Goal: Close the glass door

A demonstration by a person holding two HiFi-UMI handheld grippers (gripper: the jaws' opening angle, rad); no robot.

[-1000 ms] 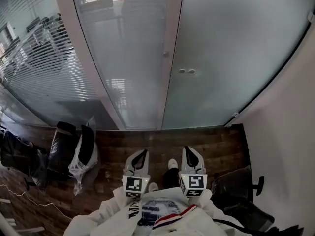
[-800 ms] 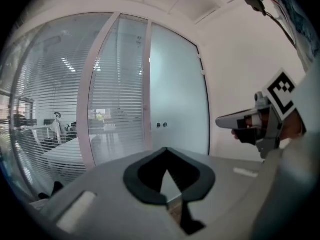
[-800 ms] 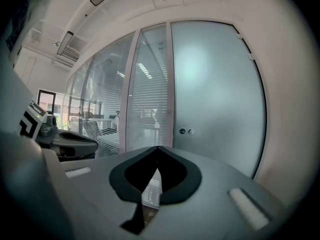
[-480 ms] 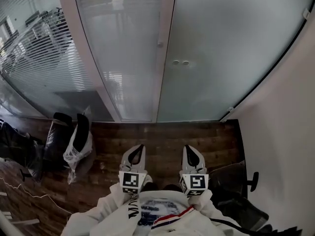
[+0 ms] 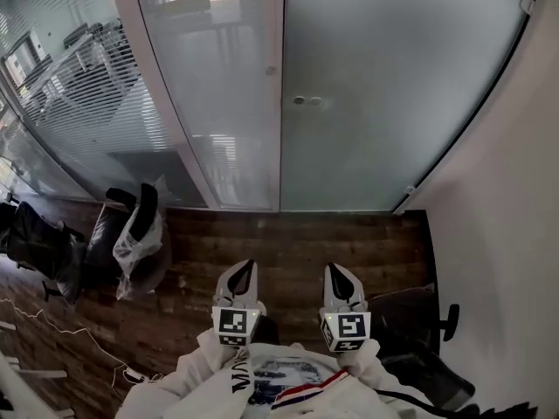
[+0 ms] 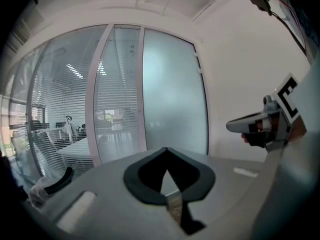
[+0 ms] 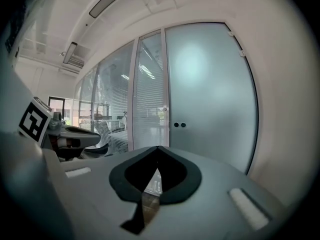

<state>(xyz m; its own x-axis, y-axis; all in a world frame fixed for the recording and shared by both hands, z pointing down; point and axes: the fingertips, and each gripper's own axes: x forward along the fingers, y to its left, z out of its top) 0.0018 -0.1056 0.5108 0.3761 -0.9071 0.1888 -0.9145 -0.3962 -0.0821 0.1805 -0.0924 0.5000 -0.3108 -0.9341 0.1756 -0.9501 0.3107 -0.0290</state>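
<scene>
Straight ahead of me, past both tools, the glass door point(image 5: 384, 85) fills the upper right of the head view. It is a frosted pane with its left edge lying along the white post point(image 5: 272, 129) and its right edge against the white wall point(image 5: 507, 216). Pane and post look flush from here, but I cannot tell whether the edge is fully seated. Two small round fittings point(image 5: 307, 101) sit side by side on the pane near that edge, too small to say what they are. The frosting hides everything behind the door, and the frame of the head view cuts off its top. Left of the post, a glazed panel point(image 5: 210, 85) with slatted blinds lets desks and furniture show through dimly. Left gripper point(image 5: 245, 269): jaws together, tips meeting, nothing between them, as its own view confirms. Right gripper point(image 5: 335, 271): the same, closed right down and empty. Both hang side by side over the wooden floor point(image 5: 288, 243), well apart from the door, pointing toward it and touching nothing. Each gripper view catches the other tool at its edge, partly cropped. White sleeves point(image 5: 201, 374) bunch up behind the marker cubes and hide the hands. Low left, black chairs point(image 5: 39, 251) run out of frame, with a plastic bag point(image 5: 131, 243) draped against one. Low right, an office chair point(image 5: 419, 321) is partly lost in the dark corner. A thin cable point(image 5: 52, 339) trails over the boards, its ends out of sight.
</scene>
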